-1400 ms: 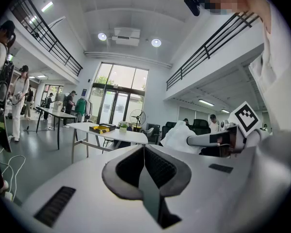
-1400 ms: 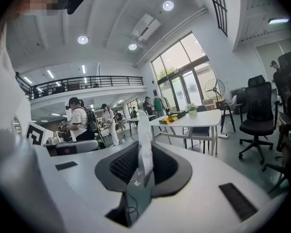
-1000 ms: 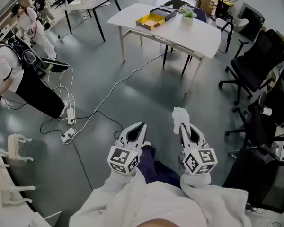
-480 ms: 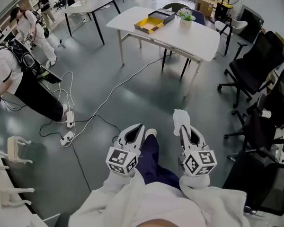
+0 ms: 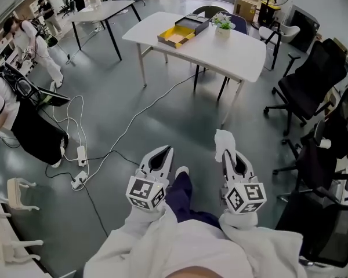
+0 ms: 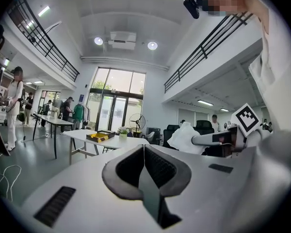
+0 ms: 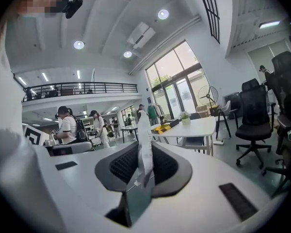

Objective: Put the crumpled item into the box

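Right gripper view: we see the right gripper (image 7: pixel 143 166) pinching the crumpled item (image 7: pixel 144 135), a thin white creased wad that stands upright between its pads.
Right jaws: nearly together, pressing on the wad from both sides; the pads are dark and ribbed, set in a smooth white shell.
Left gripper (image 6: pixel 144 155): its jaws are pressed together, and we see the ribbed dark pads meet in one straight seam with nothing between them.
Gripper bodies: in the head view both are rounded white shells with a cube of black-and-white square markers at the rear, each held out from a white sleeve.
Crumpled item, head view: a soft white lump, wrinkled like paper or tissue, sticks out past the right gripper's tips above the floor (image 5: pixel 162 103).
Box (image 5: pixel 177 35): shallow, rectangular and open, yellow inside; we cannot make out any contents.
Dark tray (image 5: pixel 192 22): a flat dark rectangular piece lies just beside the box, at its far end.
Table (image 5: pixel 243 51): a smooth white top with rounded corners on slim dark legs; it carries the box, the dark tray and a small potted plant (image 5: pixel 223 23) in a white pot.
Item to box: well apart; we hold the item over the floor, and the box sits on the table ahead, to the left of the right gripper's line.
Floor: grey and glossy, with white cables (image 5: pixel 75 149) looping across it at the left.
Chairs (image 5: pixel 307 83): black office chairs stand along the right.
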Demonstrator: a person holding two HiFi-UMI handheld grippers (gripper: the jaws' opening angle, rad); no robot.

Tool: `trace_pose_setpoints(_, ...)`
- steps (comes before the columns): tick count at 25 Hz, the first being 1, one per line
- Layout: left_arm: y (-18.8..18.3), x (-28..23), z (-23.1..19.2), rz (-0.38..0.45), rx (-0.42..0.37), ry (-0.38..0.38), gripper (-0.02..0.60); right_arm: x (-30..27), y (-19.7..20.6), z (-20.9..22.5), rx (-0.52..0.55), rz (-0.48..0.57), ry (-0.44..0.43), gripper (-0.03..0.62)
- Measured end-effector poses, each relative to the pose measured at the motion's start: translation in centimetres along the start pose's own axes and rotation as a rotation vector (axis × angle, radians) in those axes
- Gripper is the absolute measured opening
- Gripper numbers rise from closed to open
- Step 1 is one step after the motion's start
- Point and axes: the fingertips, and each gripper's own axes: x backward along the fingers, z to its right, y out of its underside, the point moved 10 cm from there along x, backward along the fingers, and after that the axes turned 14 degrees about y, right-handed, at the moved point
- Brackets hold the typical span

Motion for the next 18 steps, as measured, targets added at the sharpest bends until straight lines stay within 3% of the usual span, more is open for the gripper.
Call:
trace_pose_setpoints(6, -1.7, -3.4, -3.8, 0.022, -0.019, 0.010, 0.018, -4.3, -2.3, 0.4, 0.013, 0.042, 0.014, 0.081)
trace_pose_setpoints(18, -3.3, -8.6, -11.9, 0.030, -0.002, 0.009, 0.018, -13.5, -4.8, -0.4, 0.014, 0.026, 0.018, 0.081)
